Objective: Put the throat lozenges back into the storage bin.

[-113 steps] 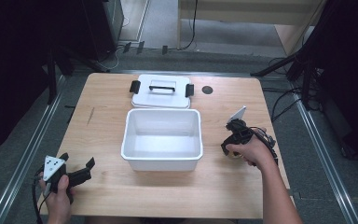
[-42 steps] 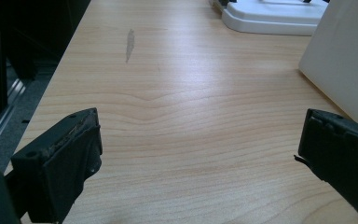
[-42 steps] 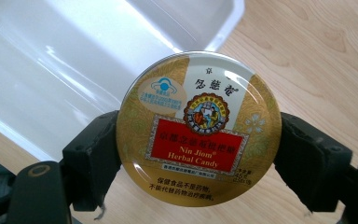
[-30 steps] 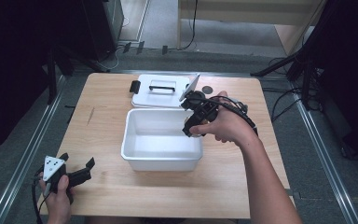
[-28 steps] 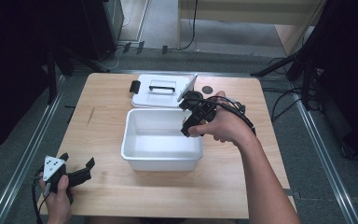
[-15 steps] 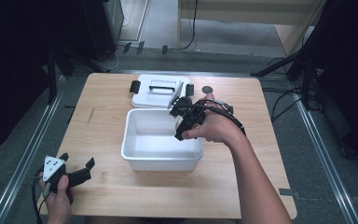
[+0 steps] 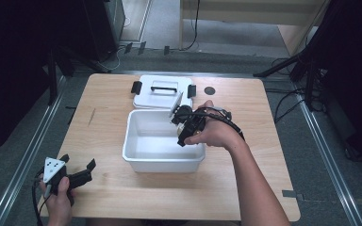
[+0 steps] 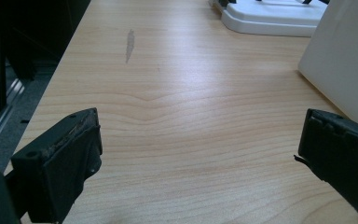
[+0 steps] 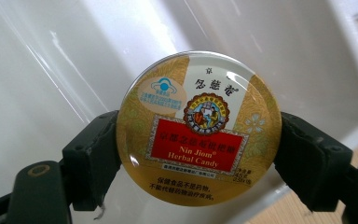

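Wooden table [image 7: 245,188]: right gripper [image 7: 183,136] carried candy tin [image 9: 198,128] over bin [image 7: 162,160].

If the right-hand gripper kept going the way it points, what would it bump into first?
Probably the inside of the white bin: the right gripper, clamping a round candy tin, aims into it. Depth is unclear.

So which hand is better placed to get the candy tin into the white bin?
Right. The right tool already clamps the candy tin directly above the white bin. The left tool rests open at the table's near-left corner, holding nothing.
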### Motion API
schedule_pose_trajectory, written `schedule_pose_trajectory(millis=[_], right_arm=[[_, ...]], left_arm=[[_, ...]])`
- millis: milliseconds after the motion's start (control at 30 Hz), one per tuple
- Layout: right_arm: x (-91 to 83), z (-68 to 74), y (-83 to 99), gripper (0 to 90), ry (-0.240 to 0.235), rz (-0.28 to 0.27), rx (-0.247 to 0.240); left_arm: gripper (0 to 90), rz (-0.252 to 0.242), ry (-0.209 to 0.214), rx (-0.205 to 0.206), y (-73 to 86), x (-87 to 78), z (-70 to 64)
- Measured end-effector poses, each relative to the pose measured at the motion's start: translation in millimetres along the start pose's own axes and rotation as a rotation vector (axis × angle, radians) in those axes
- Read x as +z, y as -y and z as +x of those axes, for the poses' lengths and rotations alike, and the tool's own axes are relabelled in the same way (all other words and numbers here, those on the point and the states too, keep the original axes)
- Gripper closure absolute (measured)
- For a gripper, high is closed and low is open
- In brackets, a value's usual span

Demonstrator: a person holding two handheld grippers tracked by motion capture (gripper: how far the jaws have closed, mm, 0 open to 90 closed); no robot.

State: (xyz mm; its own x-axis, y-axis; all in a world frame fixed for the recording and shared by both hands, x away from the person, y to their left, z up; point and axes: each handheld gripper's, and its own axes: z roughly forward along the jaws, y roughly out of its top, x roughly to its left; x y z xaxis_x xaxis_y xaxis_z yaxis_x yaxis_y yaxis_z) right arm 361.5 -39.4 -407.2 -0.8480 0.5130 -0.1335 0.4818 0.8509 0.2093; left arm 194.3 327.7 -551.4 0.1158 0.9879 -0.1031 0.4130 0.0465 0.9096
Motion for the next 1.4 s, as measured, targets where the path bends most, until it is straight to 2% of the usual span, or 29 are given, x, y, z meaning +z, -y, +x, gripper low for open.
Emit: schedule_pose_trajectory(millis=[167, 433, 667, 833, 1167, 1233, 1267, 1333, 1400], right_arm=[[12.7, 2.9, 1.4, 20.4, 0.011, 0.037, -0.028], [27.1, 6.3, 0.3, 20.3, 0.021, 0.077, -0.042], [38.4, 13.7, -3.1, 20.3, 0.073, 0.124, -0.090], [40.6, 15.4, -5.5, 20.2, 0.103, 0.138, -0.094], [41.7, 16.6, -5.1, 20.8, 0.124, 0.148, -0.101], [40.2, 15.6, -4.8, 25.0, 0.121, 0.138, -0.086], [37.1, 13.7, -4.3, 31.7, 0.110, 0.115, -0.070], [35.3, 12.8, -4.2, 33.0, 0.103, 0.107, -0.066], [28.2, 11.7, -4.1, 37.6, 0.088, 0.072, -0.054]], left_arm=[[0.0, 0.001, 0.000, 0.001, 0.0, -0.1, 0.1], [0.0, -0.001, -0.001, 0.000, 0.1, -0.3, 0.2], [0.0, 0.004, -0.001, 0.001, -0.1, -0.3, 0.4], [0.0, 0.005, 0.001, -0.001, 0.0, -0.3, 0.3], [0.0, 0.005, 0.000, 0.004, 0.0, -0.2, -0.1], [0.0, 0.006, 0.000, 0.004, 0.0, -0.2, -0.1], [0.0, 0.006, 0.000, 0.004, 0.0, -0.2, -0.1], [0.0, 0.006, 0.000, 0.004, 0.0, -0.2, -0.1], [0.0, 0.006, -0.001, 0.004, 0.0, 0.0, -0.2]])
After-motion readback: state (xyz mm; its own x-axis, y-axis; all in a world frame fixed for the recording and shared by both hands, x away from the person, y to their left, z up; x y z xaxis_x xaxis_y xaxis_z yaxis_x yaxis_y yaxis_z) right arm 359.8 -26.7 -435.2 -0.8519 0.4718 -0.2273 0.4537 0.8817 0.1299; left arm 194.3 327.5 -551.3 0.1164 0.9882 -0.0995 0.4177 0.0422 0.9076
